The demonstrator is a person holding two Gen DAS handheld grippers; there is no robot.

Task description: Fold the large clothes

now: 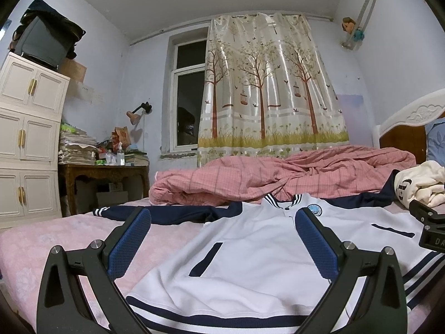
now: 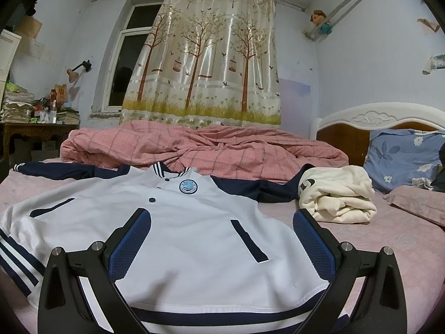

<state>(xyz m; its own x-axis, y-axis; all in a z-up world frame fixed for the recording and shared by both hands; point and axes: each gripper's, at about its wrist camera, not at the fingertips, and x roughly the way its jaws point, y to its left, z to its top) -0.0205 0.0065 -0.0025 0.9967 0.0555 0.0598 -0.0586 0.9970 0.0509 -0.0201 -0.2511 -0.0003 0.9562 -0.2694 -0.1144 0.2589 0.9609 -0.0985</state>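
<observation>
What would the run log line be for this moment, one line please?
stage: pre-fold | varsity jacket: flat, face up on bed | left gripper: open, empty | right gripper: open, empty | cream garment: beside jacket

Letters "DA" stood in pale print on black body of right claw (image 1: 432, 240), at right edge of left wrist view; rest was cut off. Round blue-white badge (image 2: 185, 186) sat on chest of white-navy jacket (image 2: 194, 236), near collar; its lettering too small to read. Dark printed mark (image 2: 305, 185) showed on folded cream garment (image 2: 339, 197) toward bed's head end; not legible.
</observation>
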